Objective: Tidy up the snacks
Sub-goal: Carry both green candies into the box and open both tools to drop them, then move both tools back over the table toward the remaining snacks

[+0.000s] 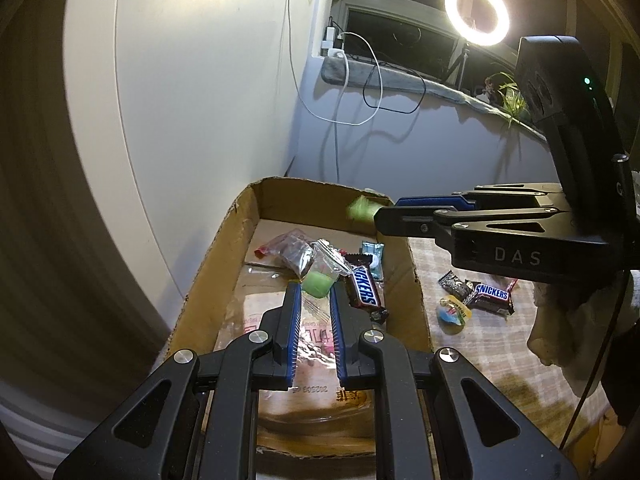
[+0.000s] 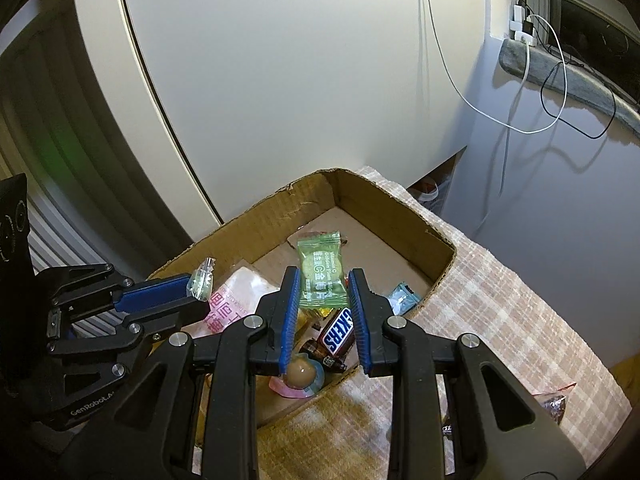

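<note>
A cardboard box [image 1: 208, 284] holds several snacks, among them a Snickers bar [image 1: 365, 291] and a pink packet [image 1: 312, 336]. My left gripper [image 1: 316, 285] is over the box, shut on a clear wrapper with a green candy [image 1: 318, 283]. My right gripper [image 2: 323, 276] hovers above the box [image 2: 440, 258], its jaws apart, with a green plum-candy packet [image 2: 323, 272] between them; the packet looks loose. In the left wrist view the right gripper [image 1: 384, 216] has a blurred green packet [image 1: 362, 209] at its tip.
On the checked cloth [image 1: 492, 360] right of the box lie a second Snickers bar [image 1: 491, 297], a dark wrapped candy [image 1: 454, 283] and a yellow-blue jelly cup [image 1: 454, 314]. A white cabinet stands left; cables hang on the back wall.
</note>
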`<action>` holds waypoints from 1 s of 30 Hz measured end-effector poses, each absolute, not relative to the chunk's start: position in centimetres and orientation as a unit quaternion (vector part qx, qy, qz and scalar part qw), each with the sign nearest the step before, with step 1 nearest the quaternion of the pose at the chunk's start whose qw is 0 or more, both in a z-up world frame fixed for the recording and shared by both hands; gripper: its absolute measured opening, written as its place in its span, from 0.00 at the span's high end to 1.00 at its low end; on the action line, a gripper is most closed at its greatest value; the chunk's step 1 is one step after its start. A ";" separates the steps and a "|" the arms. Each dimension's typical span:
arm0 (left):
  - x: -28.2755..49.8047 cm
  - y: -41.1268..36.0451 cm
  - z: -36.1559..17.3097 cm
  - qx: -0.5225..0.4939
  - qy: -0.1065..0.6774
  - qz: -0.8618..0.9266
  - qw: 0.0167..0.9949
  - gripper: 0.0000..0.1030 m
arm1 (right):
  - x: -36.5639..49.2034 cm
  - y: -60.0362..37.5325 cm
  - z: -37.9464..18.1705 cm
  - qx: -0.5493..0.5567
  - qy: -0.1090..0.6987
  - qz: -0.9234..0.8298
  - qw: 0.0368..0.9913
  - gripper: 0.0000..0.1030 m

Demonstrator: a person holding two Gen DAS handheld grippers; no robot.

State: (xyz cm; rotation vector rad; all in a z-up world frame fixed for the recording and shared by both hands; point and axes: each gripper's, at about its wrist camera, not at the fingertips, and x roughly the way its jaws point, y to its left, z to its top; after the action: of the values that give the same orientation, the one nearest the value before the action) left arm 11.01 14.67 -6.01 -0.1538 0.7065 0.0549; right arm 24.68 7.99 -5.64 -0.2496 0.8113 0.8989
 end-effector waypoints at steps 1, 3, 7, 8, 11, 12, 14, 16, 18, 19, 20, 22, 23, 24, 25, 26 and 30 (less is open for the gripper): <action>11.0 14.7 -6.0 -0.075 0.345 0.028 0.935 0.87 | 24.7 8.0 -5.6 -0.118 0.380 0.421 0.815 0.75; 11.0 14.7 -6.0 -0.074 0.343 0.030 0.936 0.86 | 24.7 8.0 -5.7 -0.117 0.380 0.421 0.815 0.75; 10.9 14.7 -5.9 -0.073 0.339 0.037 0.937 0.68 | 24.6 8.0 -5.6 -0.120 0.378 0.419 0.817 0.59; 10.9 14.7 -5.9 -0.071 0.338 0.040 0.938 0.61 | 24.5 8.0 -5.5 -0.121 0.375 0.418 0.818 0.51; 10.7 14.6 -5.7 -0.066 0.333 0.047 0.939 0.49 | 24.2 7.8 -5.1 -0.122 0.365 0.415 0.825 0.34; 10.6 14.6 -5.7 -0.065 0.332 0.049 0.940 0.46 | 24.2 7.7 -5.0 -0.123 0.364 0.413 0.826 0.34; 10.5 14.5 -5.6 -0.059 0.330 0.052 0.941 0.42 | 24.2 7.6 -4.9 -0.124 0.364 0.408 0.828 0.33; 10.4 14.2 -5.4 -0.053 0.328 0.054 0.942 0.40 | 24.1 7.5 -4.8 -0.127 0.364 0.402 0.831 0.23; 10.1 14.0 -5.2 -0.050 0.325 0.054 0.943 0.40 | 24.0 7.1 -4.6 -0.125 0.358 0.399 0.835 0.15; 10.0 13.9 -5.1 -0.049 0.324 0.055 0.943 0.40 | 23.9 7.0 -4.5 -0.124 0.356 0.398 0.836 0.15; 9.9 13.8 -5.0 -0.046 0.322 0.056 0.944 0.39 | 23.9 6.8 -4.4 -0.123 0.355 0.398 0.837 0.15; 9.9 13.5 -4.9 -0.044 0.320 0.055 0.945 0.39 | 23.8 6.4 -4.2 -0.117 0.355 0.395 0.839 0.15; 9.8 13.4 -4.8 -0.043 0.319 0.055 0.945 0.39 | 23.8 6.3 -4.1 -0.117 0.355 0.394 0.840 0.15; 9.8 13.3 -4.7 -0.042 0.318 0.055 0.946 0.39 | 23.8 6.0 -4.0 -0.115 0.354 0.392 0.841 0.15; 9.8 13.2 -4.6 -0.041 0.317 0.055 0.946 0.39 | 23.8 5.7 -4.0 -0.115 0.354 0.390 0.842 0.15; 9.7 13.1 -4.5 -0.040 0.315 0.055 0.947 0.39 | 23.7 5.6 -3.9 -0.115 0.353 0.388 0.843 0.15; 9.4 12.5 -4.1 -0.034 0.309 0.053 0.949 0.39 | 23.4 4.5 -3.8 -0.111 0.347 0.378 0.851 0.15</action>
State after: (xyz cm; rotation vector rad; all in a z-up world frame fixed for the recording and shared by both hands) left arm 9.44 12.49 -4.12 -0.0690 0.6296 0.1086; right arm 23.35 4.48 -3.75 -0.2337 0.7305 0.7955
